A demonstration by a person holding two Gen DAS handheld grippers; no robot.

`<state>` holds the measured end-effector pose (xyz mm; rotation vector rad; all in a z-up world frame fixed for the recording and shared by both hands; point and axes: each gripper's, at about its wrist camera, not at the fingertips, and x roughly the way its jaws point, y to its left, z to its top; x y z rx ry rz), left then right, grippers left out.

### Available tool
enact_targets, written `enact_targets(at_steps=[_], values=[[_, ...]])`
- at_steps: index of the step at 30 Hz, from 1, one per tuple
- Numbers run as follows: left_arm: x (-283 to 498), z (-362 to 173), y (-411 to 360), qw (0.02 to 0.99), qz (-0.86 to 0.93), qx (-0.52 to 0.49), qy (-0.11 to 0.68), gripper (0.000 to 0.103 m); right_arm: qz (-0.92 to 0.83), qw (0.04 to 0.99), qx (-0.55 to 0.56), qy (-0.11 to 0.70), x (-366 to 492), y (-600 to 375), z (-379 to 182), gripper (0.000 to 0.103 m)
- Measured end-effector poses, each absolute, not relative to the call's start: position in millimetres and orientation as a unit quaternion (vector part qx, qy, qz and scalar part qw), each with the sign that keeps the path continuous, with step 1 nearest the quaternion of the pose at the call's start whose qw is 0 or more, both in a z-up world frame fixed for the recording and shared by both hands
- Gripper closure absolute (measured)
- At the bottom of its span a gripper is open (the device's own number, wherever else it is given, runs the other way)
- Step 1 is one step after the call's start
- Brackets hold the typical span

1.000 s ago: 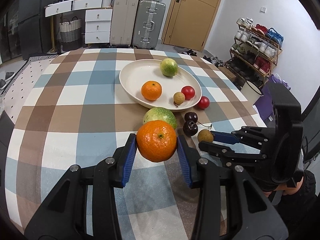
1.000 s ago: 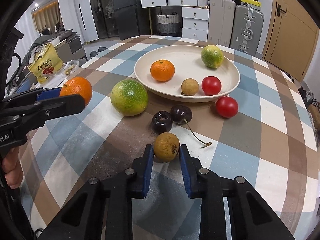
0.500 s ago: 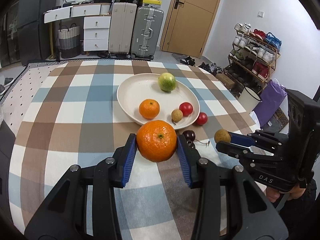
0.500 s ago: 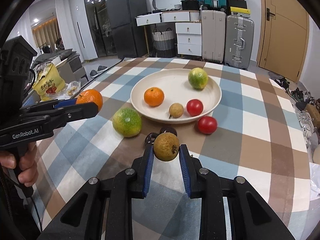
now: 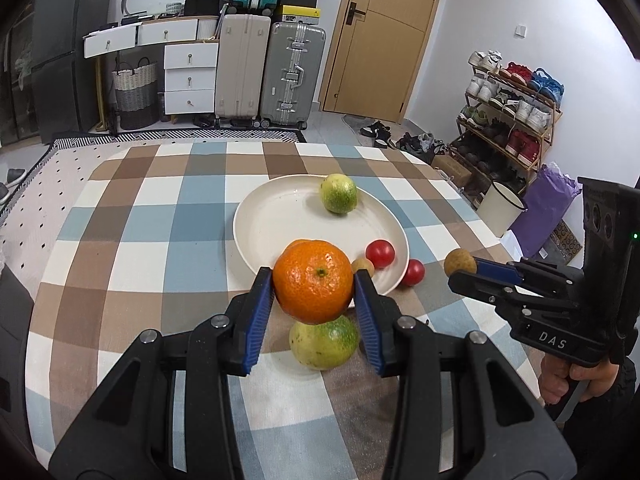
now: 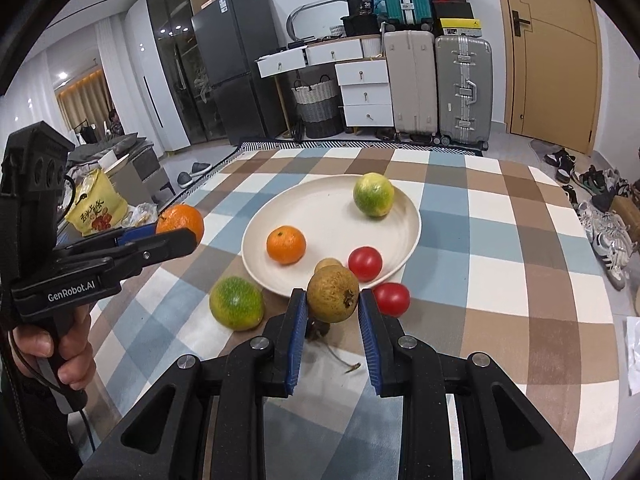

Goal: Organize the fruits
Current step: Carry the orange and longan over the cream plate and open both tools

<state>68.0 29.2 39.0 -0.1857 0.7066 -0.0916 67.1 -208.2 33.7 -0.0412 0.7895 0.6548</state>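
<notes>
My left gripper [image 5: 314, 286] is shut on an orange mandarin [image 5: 313, 281] and holds it above the table, in front of the white plate [image 5: 280, 216]. My right gripper [image 6: 333, 300] is shut on a small brown fruit [image 6: 332, 294], also raised. The plate [image 6: 320, 204] holds a green citrus [image 6: 373, 194], an orange mandarin [image 6: 286, 245], a red tomato [image 6: 365, 263] and a small brown fruit [image 6: 326, 265]. On the cloth lie a green citrus [image 6: 236, 307], a red tomato [image 6: 392, 298] and dark cherries [image 6: 318, 328] half hidden under my right gripper.
The table has a blue, brown and white checked cloth [image 6: 500, 240]. Suitcases [image 5: 290, 76] and white drawers [image 5: 188, 76] stand behind it, a shoe rack [image 5: 512, 108] at the right. A yellow bag [image 6: 96, 210] lies left of the table.
Both grippers have risen and pulled back with their fruits, so the plate and loose fruits look farther off. The brown fruit was lifted off the cloth.
</notes>
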Motion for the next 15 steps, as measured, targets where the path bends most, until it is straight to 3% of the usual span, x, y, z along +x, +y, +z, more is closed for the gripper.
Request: enact_targets(at_steps=[15], values=[[121.1, 25.6, 34.2, 0.929, -0.043, -0.088, 0.357, 0.065, 0.307, 0.869, -0.005, 0.387, 105.1, -204.3, 27.2, 0.076]])
